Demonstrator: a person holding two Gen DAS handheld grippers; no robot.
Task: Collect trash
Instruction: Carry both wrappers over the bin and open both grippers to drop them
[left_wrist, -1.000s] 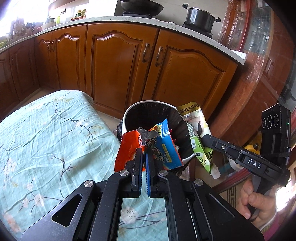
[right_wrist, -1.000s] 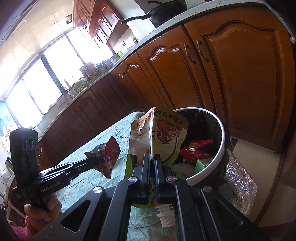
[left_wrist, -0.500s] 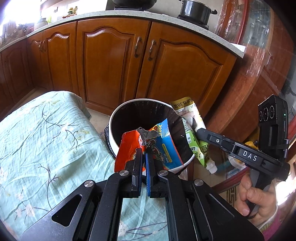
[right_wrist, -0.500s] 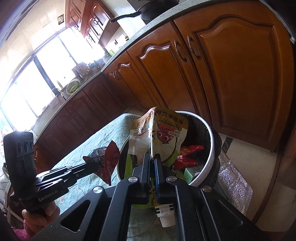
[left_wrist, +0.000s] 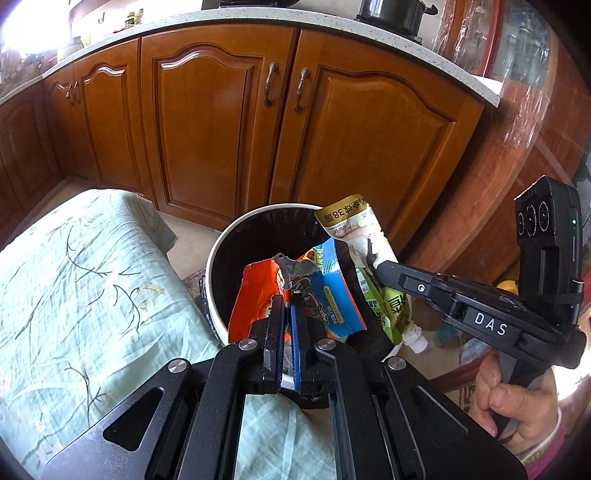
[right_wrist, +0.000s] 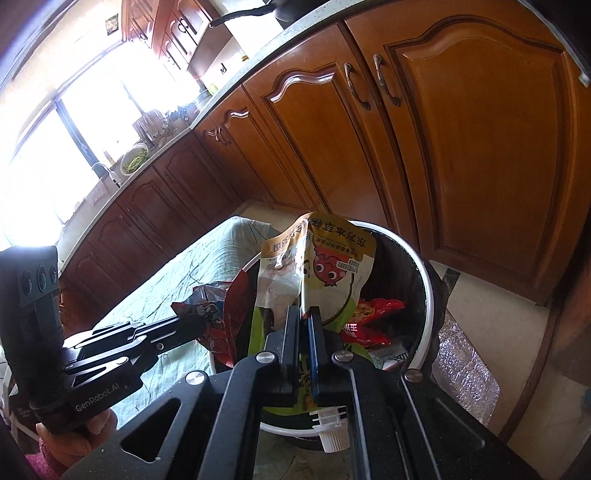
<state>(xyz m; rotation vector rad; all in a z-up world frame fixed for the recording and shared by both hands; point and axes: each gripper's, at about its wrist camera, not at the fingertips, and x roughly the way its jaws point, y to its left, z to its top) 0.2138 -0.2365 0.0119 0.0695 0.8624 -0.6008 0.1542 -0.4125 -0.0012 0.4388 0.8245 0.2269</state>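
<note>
Holding over my white-rimmed, black-lined round bin (right_wrist: 424, 280), red packets (right_wrist: 369, 321) inside: left gripper (left_wrist: 288, 299) clamped on crinkled orange-blue wrapper (left_wrist: 332, 295), right gripper (right_wrist: 303, 314) clamped on glossy green spouted pouch (right_wrist: 332, 266).

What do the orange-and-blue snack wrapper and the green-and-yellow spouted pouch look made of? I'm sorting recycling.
Orange-and-blue snack wrapper: apparently thin glossy plastic film, its torn top edge showing a silvery lining. Green-and-yellow spouted pouch: seemingly a flexible, creased laminate with a rigid white plastic spout.
</note>
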